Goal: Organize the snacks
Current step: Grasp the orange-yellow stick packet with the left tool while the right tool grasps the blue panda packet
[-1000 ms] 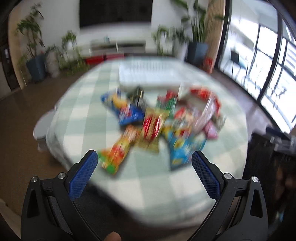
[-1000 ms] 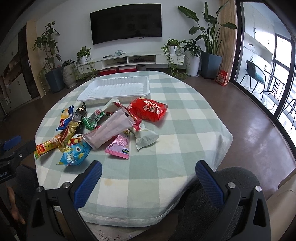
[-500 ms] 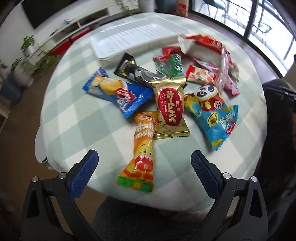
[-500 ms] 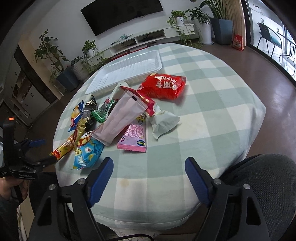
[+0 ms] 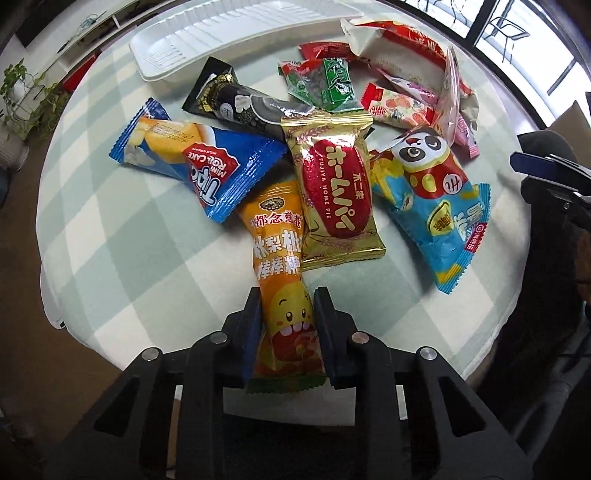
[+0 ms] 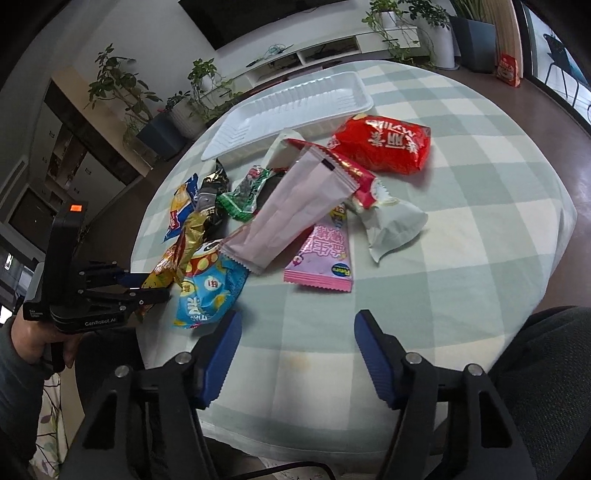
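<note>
Left tool (image 5: pixel 286 325) closing on orange snack (image 5: pixel 280 258); right tool (image 6: pixel 297 354) closing, empty.

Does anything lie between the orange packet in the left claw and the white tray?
Yes. Between the orange packet and the tray lie the gold packet, blue packet and black packet.

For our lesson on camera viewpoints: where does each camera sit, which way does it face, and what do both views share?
Left wrist: on the left gripper, looking steeply down at the snack pile; its fingers are closing around the orange packet.
Right wrist: on the right gripper, angled down across the table; nothing lies between its closing fingers; the person's hand shows at the picture's left.
Shared: the white tray, the blue panda bag.
</note>
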